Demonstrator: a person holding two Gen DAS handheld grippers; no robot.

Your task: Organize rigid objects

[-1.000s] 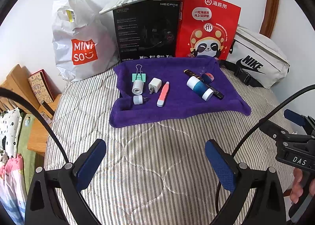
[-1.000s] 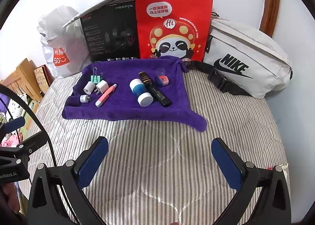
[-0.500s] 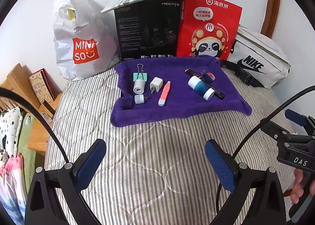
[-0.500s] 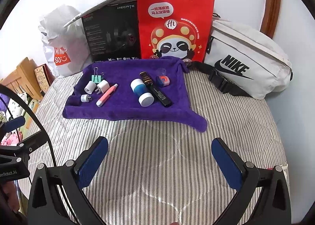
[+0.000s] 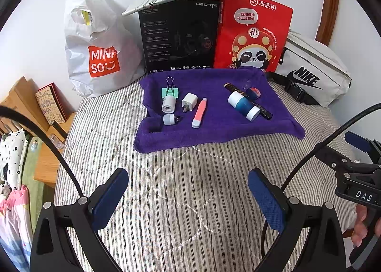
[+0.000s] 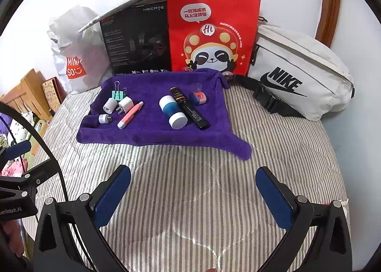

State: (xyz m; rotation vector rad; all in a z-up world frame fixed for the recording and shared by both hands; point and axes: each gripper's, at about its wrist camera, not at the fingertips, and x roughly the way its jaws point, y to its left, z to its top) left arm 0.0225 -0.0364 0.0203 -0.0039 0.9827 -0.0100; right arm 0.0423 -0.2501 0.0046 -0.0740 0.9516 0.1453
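A purple towel (image 5: 214, 134) (image 6: 147, 134) lies on the striped bed with several small objects on it: a green binder clip (image 5: 169, 91), a white roll (image 5: 168, 104), a white plug (image 5: 189, 101), a small USB light (image 5: 170, 119), a pink pen-like tool (image 5: 199, 113) (image 6: 130, 115), a blue and white bottle (image 5: 243, 106) (image 6: 172, 111), a black tube (image 6: 189, 107) and a small red and blue piece (image 6: 198, 98). My left gripper (image 5: 187, 197) and right gripper (image 6: 194, 197) are open and empty, held over the bed well short of the towel.
Behind the towel stand a white Miniso bag (image 5: 100, 53), a black box (image 5: 178, 38) and a red paper bag (image 5: 252, 34). A white Nike pouch (image 6: 300, 74) lies at the right. A wooden bedside stand (image 5: 35, 115) is at the left bed edge.
Both views have shifted very slightly; the objects on the towel have not moved and both grippers stay open.
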